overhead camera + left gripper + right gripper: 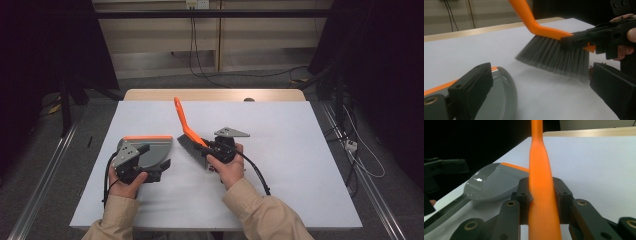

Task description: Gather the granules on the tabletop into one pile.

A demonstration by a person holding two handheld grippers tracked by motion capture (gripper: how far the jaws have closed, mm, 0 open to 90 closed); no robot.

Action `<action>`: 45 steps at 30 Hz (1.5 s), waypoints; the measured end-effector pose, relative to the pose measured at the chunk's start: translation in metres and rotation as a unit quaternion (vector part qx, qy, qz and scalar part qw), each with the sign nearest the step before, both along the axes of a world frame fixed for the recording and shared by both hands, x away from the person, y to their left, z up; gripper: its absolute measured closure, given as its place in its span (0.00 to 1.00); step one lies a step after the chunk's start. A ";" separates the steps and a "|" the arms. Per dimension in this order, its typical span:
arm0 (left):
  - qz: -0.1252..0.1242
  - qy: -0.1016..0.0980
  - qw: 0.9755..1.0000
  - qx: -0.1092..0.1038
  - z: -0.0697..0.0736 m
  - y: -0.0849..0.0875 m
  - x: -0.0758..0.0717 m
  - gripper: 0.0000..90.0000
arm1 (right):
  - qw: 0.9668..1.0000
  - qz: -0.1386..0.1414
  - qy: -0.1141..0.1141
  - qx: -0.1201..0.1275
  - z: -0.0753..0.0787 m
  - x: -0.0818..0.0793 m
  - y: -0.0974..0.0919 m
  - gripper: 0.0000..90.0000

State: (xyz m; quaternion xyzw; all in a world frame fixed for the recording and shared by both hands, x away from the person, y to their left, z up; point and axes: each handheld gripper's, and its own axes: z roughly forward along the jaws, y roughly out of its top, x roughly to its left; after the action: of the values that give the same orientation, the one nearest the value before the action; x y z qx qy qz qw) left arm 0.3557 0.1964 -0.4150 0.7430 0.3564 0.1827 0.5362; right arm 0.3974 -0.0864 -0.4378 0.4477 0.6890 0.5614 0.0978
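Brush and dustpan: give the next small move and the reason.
Probably draw the brush a little further toward the dustpan. The right gripper is shut on its orange handle, the bristles sit close to the pan's edge, and small crumbs lie by them.

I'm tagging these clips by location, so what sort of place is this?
Probably a lab or recording workspace, not a home: a bare white table stands alone on a grey floor, dark curtains hang at both sides, and loose cables trail from wall sockets behind it.
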 end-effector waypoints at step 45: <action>-0.008 -0.009 1.000 0.019 0.002 -0.006 -0.003 0.05 | 0.991 -0.090 0.100 -0.013 -0.009 -0.033 -0.055 0.79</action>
State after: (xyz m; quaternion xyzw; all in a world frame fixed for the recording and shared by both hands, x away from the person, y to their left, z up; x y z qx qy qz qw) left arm 0.3524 0.1901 -0.4128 0.7542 0.3418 0.1914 0.5270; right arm 0.3645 -0.1415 -0.4465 0.5607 0.6590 0.4941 0.0845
